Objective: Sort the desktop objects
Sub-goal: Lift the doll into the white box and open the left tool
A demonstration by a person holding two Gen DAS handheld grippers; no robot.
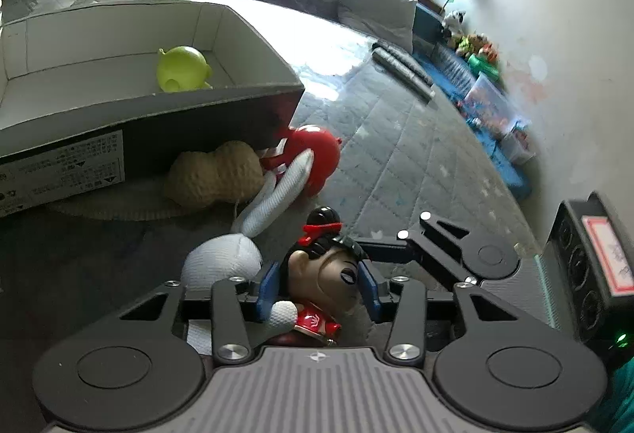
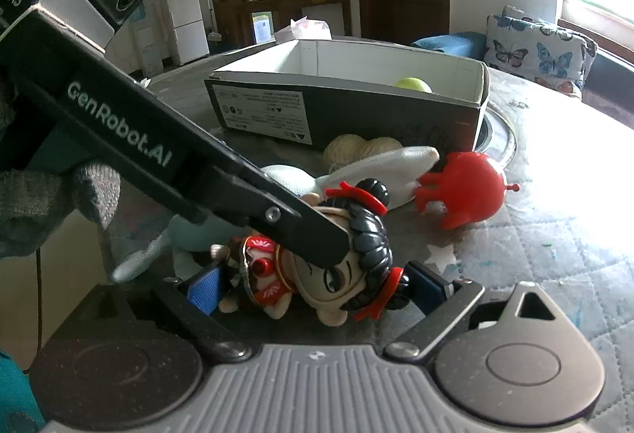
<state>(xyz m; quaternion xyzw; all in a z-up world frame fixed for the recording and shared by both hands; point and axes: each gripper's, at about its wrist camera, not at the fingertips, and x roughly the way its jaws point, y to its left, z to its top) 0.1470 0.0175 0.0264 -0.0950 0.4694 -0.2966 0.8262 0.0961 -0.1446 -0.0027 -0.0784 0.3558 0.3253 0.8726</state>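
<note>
Toys mostly unsorted: green figure (image 1: 183, 69) in box (image 1: 253, 36); peanut (image 1: 216, 173), red figure (image 1: 317, 159), rabbit (image 1: 222, 262) outside on table. Left gripper (image 1: 319, 284) clamps doll's head (image 1: 325, 270); right gripper (image 2: 317, 284) open around it

A quilted grey cover (image 1: 396, 155) with pale star marks spreads over the surface that carries everything. On it lies an open shoebox (image 1: 130, 139), resting partly on a round ribbed mat (image 1: 130, 211). Against the box's dark side lies a tan peanut toy (image 1: 216, 173), and just beside that a red round toy (image 1: 317, 155). A white knitted rabbit (image 1: 222, 262) lies in front, one ear reaching up to the red toy. A big-headed doll (image 2: 337, 274) with black hair and a red outfit lies on its side beside the rabbit.
</note>
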